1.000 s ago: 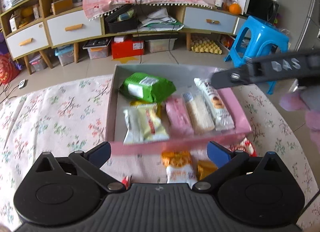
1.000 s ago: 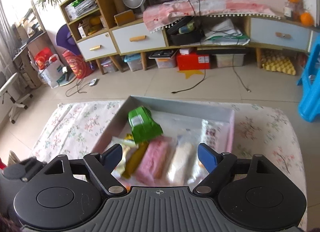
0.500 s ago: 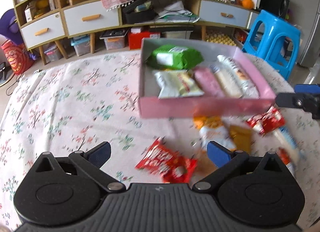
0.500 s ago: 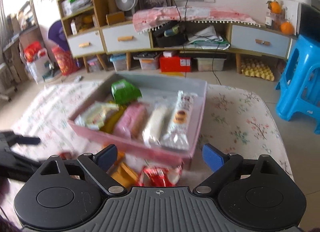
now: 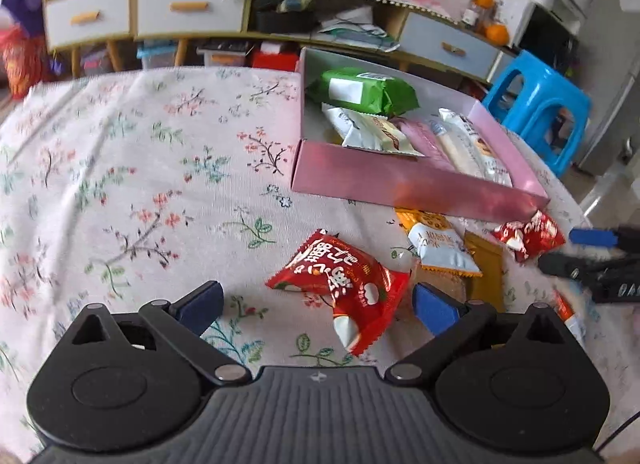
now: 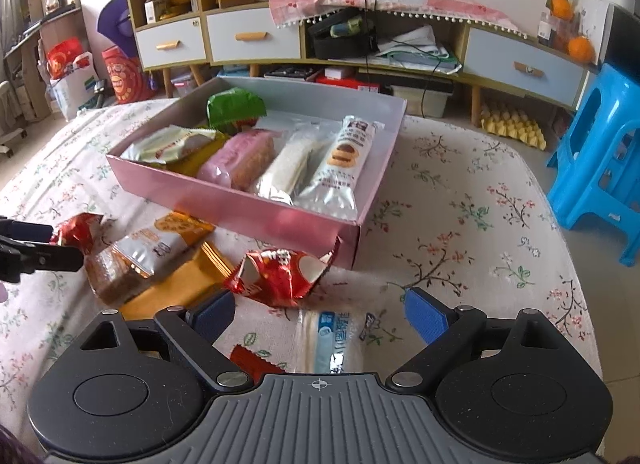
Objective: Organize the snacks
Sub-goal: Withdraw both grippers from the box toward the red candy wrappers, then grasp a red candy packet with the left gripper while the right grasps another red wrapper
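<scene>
A pink box (image 5: 400, 183) on the flowered tablecloth holds a green packet (image 5: 360, 89) and several long wrapped snacks. Loose snacks lie in front of it. My left gripper (image 5: 316, 304) is open low over the cloth, and a red packet (image 5: 340, 280) lies flat between its fingers, untouched by the pads. My right gripper (image 6: 318, 316) is open above a white and blue packet (image 6: 332, 340), with a crumpled red packet (image 6: 280, 272) just beyond its left finger. An orange and white packet (image 6: 156, 248) lies on a flat orange one (image 6: 188, 284).
The box (image 6: 240, 207) stands just behind the loose snacks. My left gripper's fingers (image 6: 36, 248) show at the left edge of the right wrist view. A blue plastic stool (image 6: 600, 167) stands past the table's right side, and low cabinets line the far wall.
Both grippers have pulled back from over the box and sunk toward the loose packets in front of it. The right gripper's jaws have spread a little wider.
</scene>
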A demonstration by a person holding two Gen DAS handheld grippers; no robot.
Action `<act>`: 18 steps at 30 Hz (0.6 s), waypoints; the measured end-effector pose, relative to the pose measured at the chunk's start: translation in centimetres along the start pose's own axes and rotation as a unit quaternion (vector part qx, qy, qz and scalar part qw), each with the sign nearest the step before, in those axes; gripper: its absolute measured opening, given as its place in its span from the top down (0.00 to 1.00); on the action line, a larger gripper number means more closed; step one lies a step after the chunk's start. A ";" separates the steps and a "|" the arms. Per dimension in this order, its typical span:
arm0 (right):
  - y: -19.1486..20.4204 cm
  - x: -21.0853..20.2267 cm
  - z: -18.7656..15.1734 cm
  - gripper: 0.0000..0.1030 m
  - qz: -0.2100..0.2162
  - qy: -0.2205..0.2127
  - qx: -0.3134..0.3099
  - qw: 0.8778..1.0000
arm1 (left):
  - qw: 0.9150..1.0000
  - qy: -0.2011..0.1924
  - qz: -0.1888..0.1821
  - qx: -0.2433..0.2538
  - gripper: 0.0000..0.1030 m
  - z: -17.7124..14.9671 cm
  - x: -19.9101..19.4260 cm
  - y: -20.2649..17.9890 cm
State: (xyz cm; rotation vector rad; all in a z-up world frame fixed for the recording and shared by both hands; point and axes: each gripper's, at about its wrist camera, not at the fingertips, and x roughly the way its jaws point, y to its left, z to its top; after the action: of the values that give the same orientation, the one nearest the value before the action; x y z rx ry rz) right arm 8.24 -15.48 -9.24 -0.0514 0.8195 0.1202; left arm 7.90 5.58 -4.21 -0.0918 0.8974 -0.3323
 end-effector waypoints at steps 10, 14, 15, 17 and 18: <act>0.7 1.6 0.9 0.09 0.024 -0.003 0.021 0.999 | 0.994 0.001 -0.012 -0.110 0.16 0.6 0.1 -0.3; 0.9 2.0 1.2 0.11 0.025 -0.001 0.026 0.999 | 0.991 0.001 0.013 -0.134 0.29 0.9 0.4 -0.4; 0.9 2.1 1.3 0.12 0.026 0.000 0.026 0.999 | 0.990 0.000 0.021 -0.138 0.33 1.0 0.4 -0.4; 0.8 2.1 1.4 0.12 0.027 -0.002 0.028 0.999 | 0.989 0.000 0.037 -0.143 0.39 1.0 0.4 -0.6; 0.8 2.1 1.4 0.14 0.027 -0.003 0.029 0.999 | 0.989 -0.001 0.042 -0.145 0.41 1.0 0.3 -0.6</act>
State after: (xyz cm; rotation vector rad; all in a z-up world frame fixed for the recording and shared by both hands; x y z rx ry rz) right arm 10.59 -14.39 -9.83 0.0263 0.8183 0.1481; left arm 8.74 4.86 -3.67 -0.3213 0.9410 -0.1222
